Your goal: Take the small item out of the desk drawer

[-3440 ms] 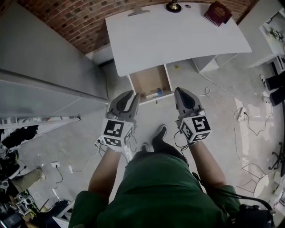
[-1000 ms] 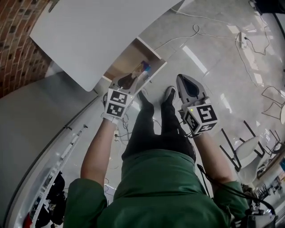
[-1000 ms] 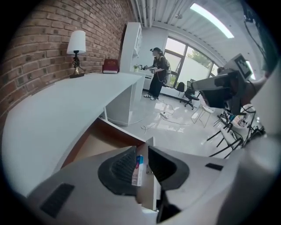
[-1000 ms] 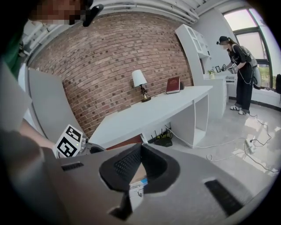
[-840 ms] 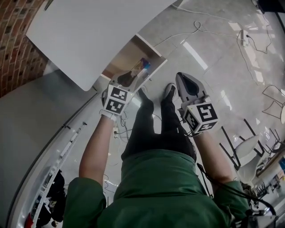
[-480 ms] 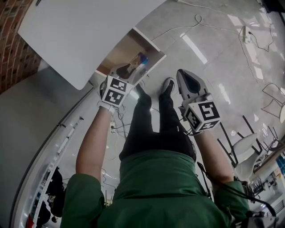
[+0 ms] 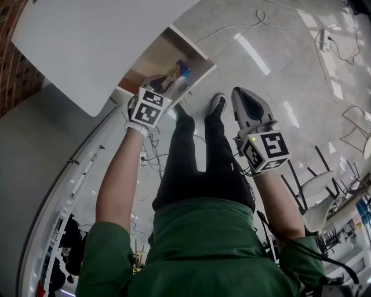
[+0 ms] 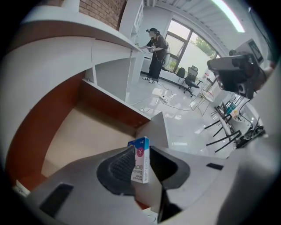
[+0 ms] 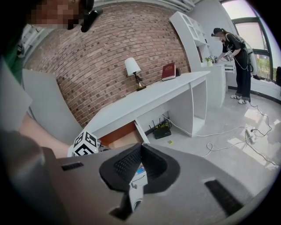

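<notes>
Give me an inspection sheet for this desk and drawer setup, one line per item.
Surface: white desk top, wood-lined drawer pulled open beneath it.
Job's things: small blue-and-white cardboard box standing in the drawer.
Clutter: white-shaded table lamp and red book on the desk.
Grippers: left gripper open, its fingers just opened, box between them; right gripper shut, empty, over the floor.
Cables: white cables and power strip on the floor; black router under the desk.
Surroundings: brick wall, glossy grey floor, a person standing by white shelves.
</notes>
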Motion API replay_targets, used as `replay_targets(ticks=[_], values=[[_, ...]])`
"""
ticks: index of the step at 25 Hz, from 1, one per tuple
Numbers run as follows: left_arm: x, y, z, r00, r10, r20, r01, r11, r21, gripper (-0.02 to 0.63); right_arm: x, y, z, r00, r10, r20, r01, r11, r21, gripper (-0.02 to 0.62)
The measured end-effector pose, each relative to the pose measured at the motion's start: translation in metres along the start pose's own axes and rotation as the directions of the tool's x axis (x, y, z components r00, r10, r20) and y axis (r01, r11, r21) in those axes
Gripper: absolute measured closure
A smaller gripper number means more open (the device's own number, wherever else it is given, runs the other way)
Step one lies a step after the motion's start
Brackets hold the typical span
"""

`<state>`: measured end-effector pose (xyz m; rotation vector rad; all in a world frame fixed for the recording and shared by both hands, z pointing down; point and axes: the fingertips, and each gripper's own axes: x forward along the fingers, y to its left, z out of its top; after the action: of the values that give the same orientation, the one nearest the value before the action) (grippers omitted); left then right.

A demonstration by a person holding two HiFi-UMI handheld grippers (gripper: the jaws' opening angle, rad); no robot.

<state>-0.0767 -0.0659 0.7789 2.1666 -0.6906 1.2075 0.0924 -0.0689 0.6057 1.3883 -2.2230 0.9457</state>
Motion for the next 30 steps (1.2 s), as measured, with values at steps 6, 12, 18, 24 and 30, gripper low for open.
replay_targets(ticks=[6, 12, 18, 24, 30], values=[[0.023, 0.002, -0.015, 0.999, -0.016, -0.05, 0.016, 1.0, -0.008, 0.509, 0.009, -0.001, -0.009, 1.0, 0.006, -0.011, -0.006, 1.0, 0.019, 0.592], [0.042, -0.002, -0.028, 0.991, -0.052, -0.123, 0.054, 0.998, 0.018, 0.508, 0.012, -0.003, -0.019, 0.999, 0.009, -0.038, -0.008, 0.999, 0.036, 0.592], [0.055, -0.002, -0.042, 0.982, -0.083, -0.169, 0.09, 0.995, 0.035, 0.501, 0.018, -0.006, -0.025, 0.998, 0.018, -0.054, -0.016, 0.999, 0.034, 0.592], [0.069, -0.006, -0.053, 0.972, -0.121, -0.2, 0.135, 0.989, 0.057, 0.494, 0.024, -0.005, -0.032, 0.998, 0.023, -0.064, -0.02, 0.999, 0.045, 0.592], [0.073, -0.01, -0.054, 0.954, -0.169, -0.249, 0.198, 0.976, 0.095, 0.486, 0.021, 0.001, -0.04, 0.996, 0.037, -0.081, -0.033, 0.998, 0.054, 0.592]])
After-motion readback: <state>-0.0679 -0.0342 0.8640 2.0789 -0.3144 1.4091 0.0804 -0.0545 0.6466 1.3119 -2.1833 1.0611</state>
